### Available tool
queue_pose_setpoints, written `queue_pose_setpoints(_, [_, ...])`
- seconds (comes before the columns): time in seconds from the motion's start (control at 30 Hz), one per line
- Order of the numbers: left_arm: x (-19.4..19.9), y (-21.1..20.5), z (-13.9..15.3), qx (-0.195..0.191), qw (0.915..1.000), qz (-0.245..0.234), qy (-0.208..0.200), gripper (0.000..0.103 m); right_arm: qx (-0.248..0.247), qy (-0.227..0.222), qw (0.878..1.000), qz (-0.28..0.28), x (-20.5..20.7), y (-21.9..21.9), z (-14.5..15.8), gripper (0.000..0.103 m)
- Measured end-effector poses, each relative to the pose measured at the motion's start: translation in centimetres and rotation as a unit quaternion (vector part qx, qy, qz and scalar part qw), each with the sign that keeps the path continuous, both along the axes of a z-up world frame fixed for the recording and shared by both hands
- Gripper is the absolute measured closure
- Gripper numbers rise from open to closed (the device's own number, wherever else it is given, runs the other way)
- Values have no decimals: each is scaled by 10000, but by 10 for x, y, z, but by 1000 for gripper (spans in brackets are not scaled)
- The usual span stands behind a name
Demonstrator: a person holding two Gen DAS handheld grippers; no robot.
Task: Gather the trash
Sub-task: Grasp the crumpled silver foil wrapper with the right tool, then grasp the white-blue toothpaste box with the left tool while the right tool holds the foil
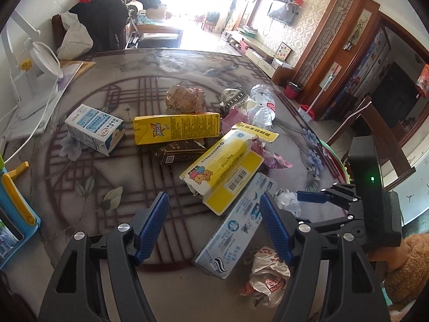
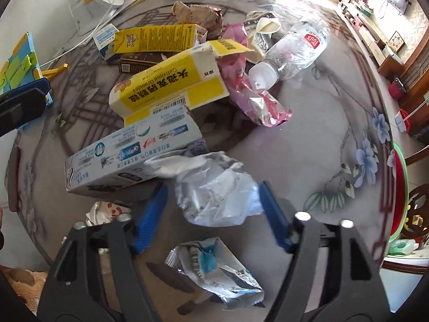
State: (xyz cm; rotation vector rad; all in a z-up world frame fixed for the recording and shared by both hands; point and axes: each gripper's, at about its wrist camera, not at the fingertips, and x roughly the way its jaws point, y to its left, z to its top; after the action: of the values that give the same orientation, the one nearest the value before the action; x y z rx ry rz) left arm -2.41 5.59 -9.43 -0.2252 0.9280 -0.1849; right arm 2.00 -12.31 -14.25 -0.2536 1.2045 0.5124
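Note:
Trash lies piled on a round patterned table [image 1: 88,196]. My left gripper [image 1: 214,209] is open, its blue pads either side of a yellow-and-white medicine box [image 1: 225,171] and the end of a blue toothpaste box [image 1: 236,225]. My right gripper [image 2: 213,196] is open around a crumpled clear plastic wrapper [image 2: 214,193], which sits between the pads. The right gripper also shows at the right of the left wrist view [image 1: 308,197]. A crushed water bottle [image 2: 295,51], a pink foil wrapper [image 2: 254,99] and a yellow drink carton [image 1: 177,128] lie further back.
A blue-and-white milk carton [image 1: 93,128], a dark box [image 1: 179,154], brown crumpled paper [image 1: 185,98] and a paper cup [image 1: 236,99] lie on the table. A white plastic bag [image 1: 265,276] and a silver wrapper [image 2: 217,271] are near the front edge. A white desk fan [image 1: 32,80] stands at the left.

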Motion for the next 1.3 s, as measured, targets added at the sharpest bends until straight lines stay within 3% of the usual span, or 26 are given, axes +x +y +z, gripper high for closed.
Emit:
queue_pose_setpoints(0.1, [0,-6,0,19,9998,-200,-4,36,183,76,9998,-86,-2,-6,3,55])
queue_pose_setpoints(0.3, [5,-33,-10,177,9959,-869,168,36,740,-73,9950,-669,-13,-40,30,56])
queue_pose_setpoints(0.5, [17,-56,-33,236,9912,-1196,518,36,980,-314,9864,-1284,-23,-77,55,55])
queue_pose_setpoints(0.73, [26,-66,-51,119,9898,-1184,777,38,1063,-378,9816,-1538,-27,-93,61,54])
queue_pose_setpoints(0.97, [29,-66,-58,-7,9897,-1108,907,57,1147,-391,9816,-1475,-31,-91,62,54])
queue_pose_setpoints(1.17, [29,-66,-56,-50,9901,-1084,889,64,1201,-404,9816,-1430,-31,-92,64,54])
queue_pose_setpoints(1.23, [29,-69,-55,45,9898,-1121,881,64,1214,-392,9817,-1412,-31,-93,64,54])
queue_pose_setpoints(1.27, [30,-71,-54,136,9901,-1108,856,56,1212,-390,9818,-1408,-30,-93,64,54])
queue_pose_setpoints(1.3, [31,-72,-54,222,9901,-1095,854,40,1213,-383,9819,-1404,-30,-94,63,54])
